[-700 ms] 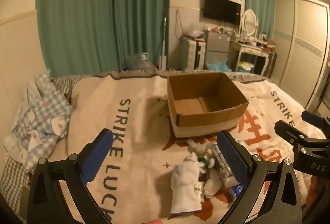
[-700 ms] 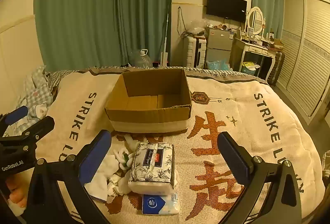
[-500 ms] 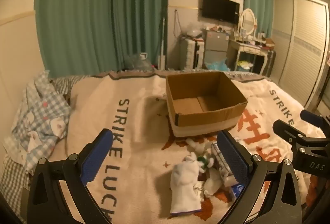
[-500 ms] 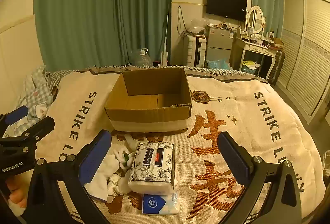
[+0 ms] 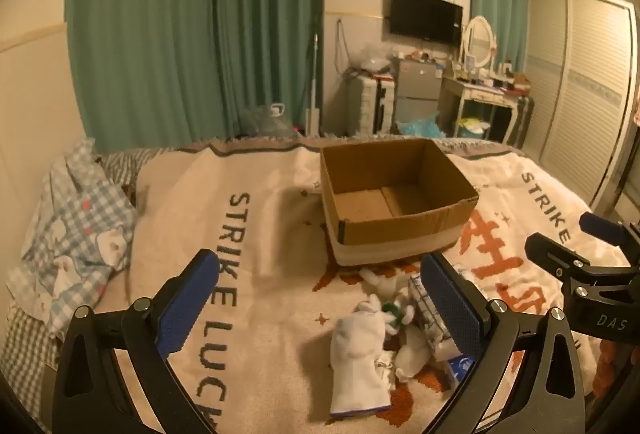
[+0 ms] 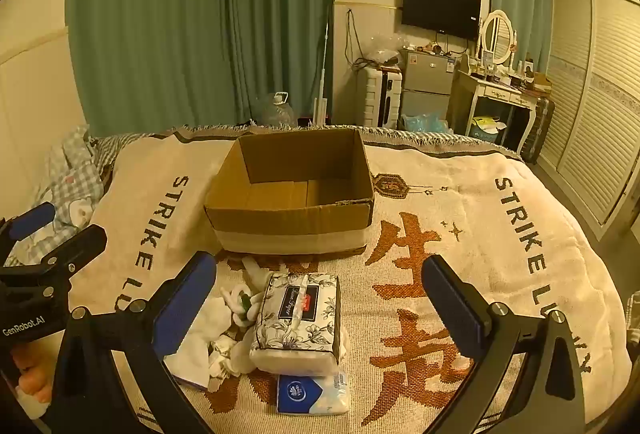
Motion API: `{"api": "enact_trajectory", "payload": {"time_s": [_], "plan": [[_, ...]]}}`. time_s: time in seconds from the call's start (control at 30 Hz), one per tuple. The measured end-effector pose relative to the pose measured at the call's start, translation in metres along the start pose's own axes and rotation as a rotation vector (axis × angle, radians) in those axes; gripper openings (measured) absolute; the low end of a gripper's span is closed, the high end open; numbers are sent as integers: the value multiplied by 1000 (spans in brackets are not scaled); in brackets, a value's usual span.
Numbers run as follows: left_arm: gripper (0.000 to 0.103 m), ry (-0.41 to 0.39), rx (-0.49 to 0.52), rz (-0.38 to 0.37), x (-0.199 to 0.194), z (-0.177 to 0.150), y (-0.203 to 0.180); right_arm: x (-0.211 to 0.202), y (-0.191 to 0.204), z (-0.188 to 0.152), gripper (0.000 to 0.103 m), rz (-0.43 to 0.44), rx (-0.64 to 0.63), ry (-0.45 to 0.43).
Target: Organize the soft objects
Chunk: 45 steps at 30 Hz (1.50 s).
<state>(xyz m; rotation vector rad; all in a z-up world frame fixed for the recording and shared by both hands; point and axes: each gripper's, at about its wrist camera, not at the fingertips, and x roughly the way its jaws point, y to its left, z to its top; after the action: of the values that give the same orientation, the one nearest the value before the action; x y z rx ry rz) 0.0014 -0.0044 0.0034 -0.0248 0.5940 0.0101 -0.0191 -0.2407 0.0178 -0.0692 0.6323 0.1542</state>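
Observation:
An open, empty cardboard box stands on the bed blanket. In front of it lies a pile of soft things: a floral tissue pack, a small blue-and-white tissue packet, white socks and a white plush with a green spot. My left gripper is open and empty, hovering above and left of the pile. My right gripper is open and empty above the tissue pack. Each gripper shows at the edge of the other's view.
The cream blanket with "STRIKE LUCKY" lettering covers the bed. Checked bedding lies at the left edge. Beyond the bed are green curtains, a suitcase, a small fridge, a dressing table and a wardrobe.
Both grippers have stayed open. The left view has shifted only slightly; nothing on the bed has moved.

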Motion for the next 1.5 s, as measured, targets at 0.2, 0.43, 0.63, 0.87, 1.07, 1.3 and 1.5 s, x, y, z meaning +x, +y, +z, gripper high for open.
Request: {"api": "enact_trajectory", "payload": {"time_s": [0.2,0.43,0.63,0.87,1.07,1.3,1.5], "plan": [[103,-2,2,-2,0,-1,0,2,2,-1,103,1,-2,1],[103,-3,1,-2,0,-1,-1,1,1,2,103,5,-5,7],[103,-2,1,-2,0,-1,0,2,2,2,103,5,-6,7],[103,-2,1,-2,0,-1,0,2,2,2,103,4,-6,8],[103,-3,1,-2,-1,-1,0,2,3,2,103,4,-6,8],[103,-1,1,-2,-1,-1,-1,2,3,2,103,4,-7,9],[103,-1,0,-2,-1,-1,0,2,3,1,103,5,-6,10]]}}
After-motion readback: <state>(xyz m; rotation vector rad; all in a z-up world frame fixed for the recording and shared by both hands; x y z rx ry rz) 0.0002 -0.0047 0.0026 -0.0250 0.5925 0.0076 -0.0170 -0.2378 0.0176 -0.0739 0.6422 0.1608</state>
